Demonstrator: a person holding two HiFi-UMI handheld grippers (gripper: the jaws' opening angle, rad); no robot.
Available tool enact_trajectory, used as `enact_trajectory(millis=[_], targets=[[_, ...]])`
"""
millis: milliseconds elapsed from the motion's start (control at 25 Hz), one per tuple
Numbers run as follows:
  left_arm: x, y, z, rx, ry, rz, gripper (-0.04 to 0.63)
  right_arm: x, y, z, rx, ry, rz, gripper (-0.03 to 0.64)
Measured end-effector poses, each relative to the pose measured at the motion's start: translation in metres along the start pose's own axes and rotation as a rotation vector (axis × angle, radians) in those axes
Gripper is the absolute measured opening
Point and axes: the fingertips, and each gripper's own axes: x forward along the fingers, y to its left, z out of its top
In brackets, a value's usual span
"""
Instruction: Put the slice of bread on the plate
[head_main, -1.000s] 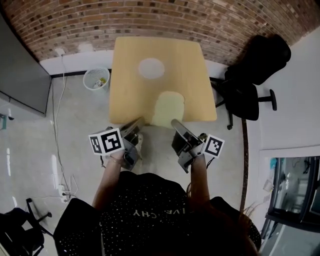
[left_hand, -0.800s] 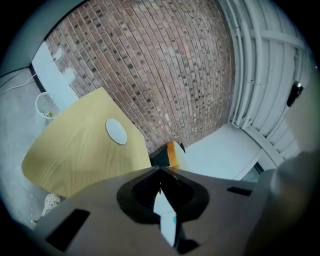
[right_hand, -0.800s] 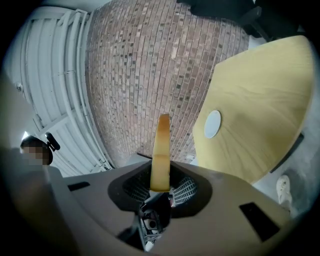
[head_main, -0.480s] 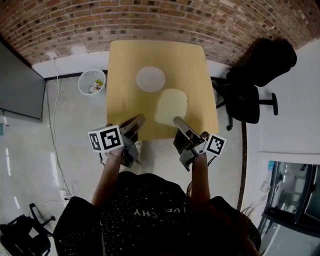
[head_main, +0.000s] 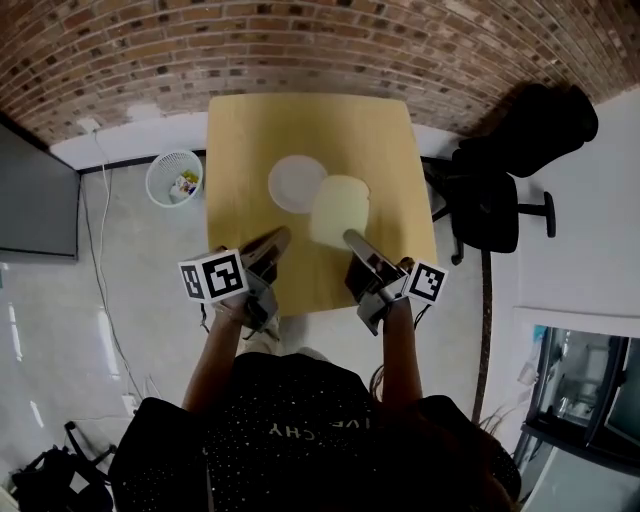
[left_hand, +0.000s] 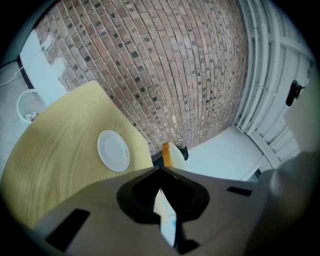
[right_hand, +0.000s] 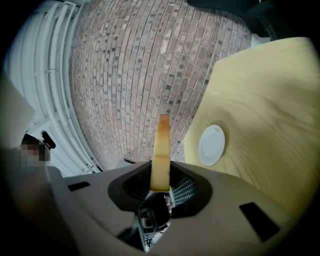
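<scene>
One pale, tan-crusted slice of bread (head_main: 338, 208), clamped at its near end in the right hand-held gripper (head_main: 349, 236). Near end swallowed by those closed-down jaws; how deep, hard to say. Edge-on in the right gripper view, the slice (right_hand: 161, 150) a thin upright strip rising out of the jaws, broad faces out of sight. From the left gripper view, only a sliver of its crust (left_hand: 169, 154) peeking over the jaw body. Hovering over the table or resting on it? Can't tell from above. Flat in the head view, broad face up, long axis running away from the person, domed top aimed at the red brick wall (head_main: 300, 40) and tipped a touch right. Left edge right at the rim of the round white plate (head_main: 292, 183), perhaps overlapping it; no settling which. One plate, on one light-yellow wooden table (head_main: 250, 130). Two grippers: right one biting the bread, left gripper (head_main: 281, 237) with jaws pressed together and nothing between them, poised over the table's near edge. Further out, one white mesh wastebasket (head_main: 172, 178) on the floor left of the table, one black office chair (head_main: 500, 190) to the right, half lost in shadow.
</scene>
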Motion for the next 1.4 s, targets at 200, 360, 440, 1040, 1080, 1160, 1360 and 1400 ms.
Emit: enact_trajectory(millis=[200,360,440,1040,1080,1160,1360,1400], targets=[[0.021,0.021,0.024,0.021,-0.019,-0.003,0.011,0.028,-0.03,0.023,0.0,0.024,-0.046,0.095],[0.027,0.038,0.038,0.034,-0.056,0.02,0.011,0.051,-0.052,0.031,0.004,0.055,-0.073,0.095],[0.029,0.047,0.043,0.03,-0.07,0.035,0.011,0.063,-0.065,0.033,0.022,0.068,-0.09,0.095],[0.025,0.086,0.048,-0.024,-0.136,0.139,0.011,0.125,-0.137,0.022,0.083,0.167,-0.246,0.095],[0.024,0.087,0.049,-0.026,-0.138,0.143,0.011,0.126,-0.14,0.021,0.084,0.176,-0.259,0.095],[0.023,0.088,0.05,-0.03,-0.144,0.151,0.011,0.128,-0.144,0.02,0.097,0.176,-0.28,0.095],[0.022,0.087,0.049,-0.036,-0.153,0.155,0.011,0.131,-0.146,0.023,0.1,0.176,-0.339,0.213],[0.022,0.086,0.049,-0.035,-0.152,0.156,0.011,0.133,-0.144,0.023,0.114,0.174,-0.335,0.29]])
